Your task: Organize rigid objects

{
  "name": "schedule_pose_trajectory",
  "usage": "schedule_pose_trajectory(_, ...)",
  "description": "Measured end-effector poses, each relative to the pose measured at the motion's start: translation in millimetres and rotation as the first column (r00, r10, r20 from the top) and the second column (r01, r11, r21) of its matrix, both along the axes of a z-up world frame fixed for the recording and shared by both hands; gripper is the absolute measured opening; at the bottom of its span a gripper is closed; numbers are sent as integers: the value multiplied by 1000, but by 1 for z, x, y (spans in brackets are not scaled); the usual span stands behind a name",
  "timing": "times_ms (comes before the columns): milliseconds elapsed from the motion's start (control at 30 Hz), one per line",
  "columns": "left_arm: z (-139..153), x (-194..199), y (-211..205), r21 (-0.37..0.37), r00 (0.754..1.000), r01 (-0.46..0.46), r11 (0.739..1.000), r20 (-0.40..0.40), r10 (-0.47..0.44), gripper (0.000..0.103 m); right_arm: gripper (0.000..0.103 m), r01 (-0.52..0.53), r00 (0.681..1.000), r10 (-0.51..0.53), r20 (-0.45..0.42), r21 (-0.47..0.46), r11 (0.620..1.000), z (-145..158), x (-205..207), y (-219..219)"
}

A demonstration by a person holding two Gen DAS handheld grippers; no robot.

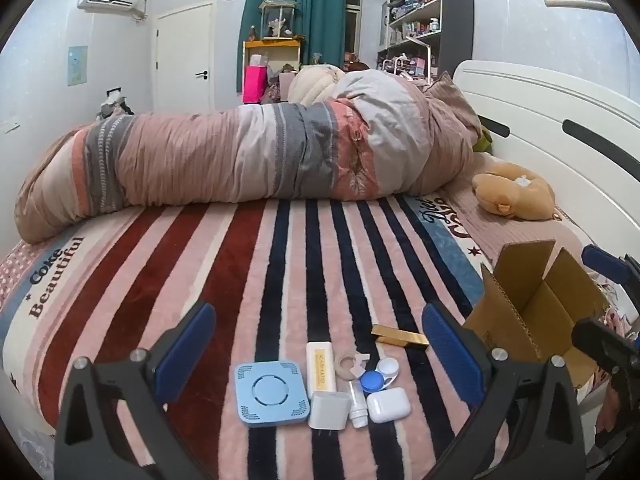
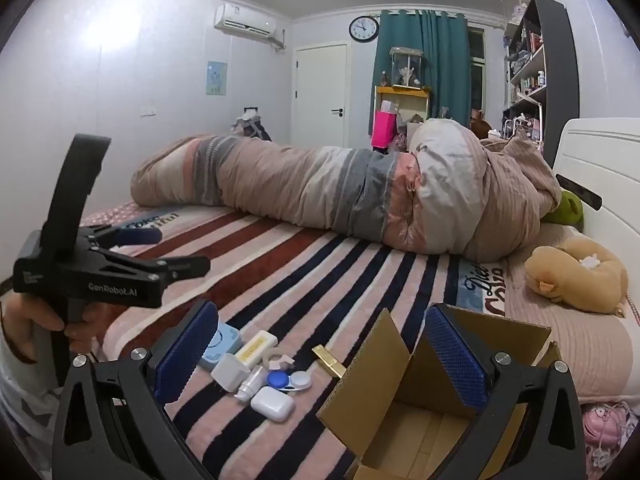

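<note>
Small rigid items lie in a cluster on the striped blanket: a blue square device (image 1: 272, 394), a white charger plug (image 1: 329, 410), a white-and-yellow stick (image 1: 321, 366), a small white tube (image 1: 357, 404), a blue-and-white contact lens case (image 1: 378, 376), a white earbud case (image 1: 388, 404), a tape ring (image 1: 351, 362) and a gold bar (image 1: 400, 336). My left gripper (image 1: 320, 354) is open and empty above the cluster. An open cardboard box (image 2: 432, 412) stands to the right. My right gripper (image 2: 322, 364) is open and empty over the box's left flap. The cluster also shows in the right wrist view (image 2: 260, 368).
A rolled duvet (image 1: 240, 156) lies across the bed behind the items. A tan plush toy (image 1: 514, 194) sits by the white headboard (image 1: 560, 120). The left gripper (image 2: 120, 264) shows in the right wrist view, at the bed's left edge.
</note>
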State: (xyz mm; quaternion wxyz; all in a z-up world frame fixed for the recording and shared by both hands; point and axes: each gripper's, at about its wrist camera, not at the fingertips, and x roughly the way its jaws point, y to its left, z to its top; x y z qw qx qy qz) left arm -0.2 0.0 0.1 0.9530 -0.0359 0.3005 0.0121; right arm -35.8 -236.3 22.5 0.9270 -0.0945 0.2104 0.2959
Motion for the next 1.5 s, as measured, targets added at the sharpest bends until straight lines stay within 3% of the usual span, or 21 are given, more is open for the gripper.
schedule_pose_trajectory(167,-1,1,1,-7,1000,4,1000,-8,-4,102,103,-20,1000,20,1,31,999,4,1,-6)
schedule_pose_trajectory(300,-1,4,4,-12,1000,13,1000,-6,-13,102,103,-7,1000,7,15,-2,1000,1,-3,-1)
schedule_pose_trajectory(467,-1,3,16,18,1000,-7,1000,4,7,102,103,-6,1000,6,3,12,1000,2,-1,-2)
schedule_pose_trajectory(1500,12,-15,3,26,1000,-15,1000,22,15,102,103,1,1000,-1,-9,49,999,4,-2,-13)
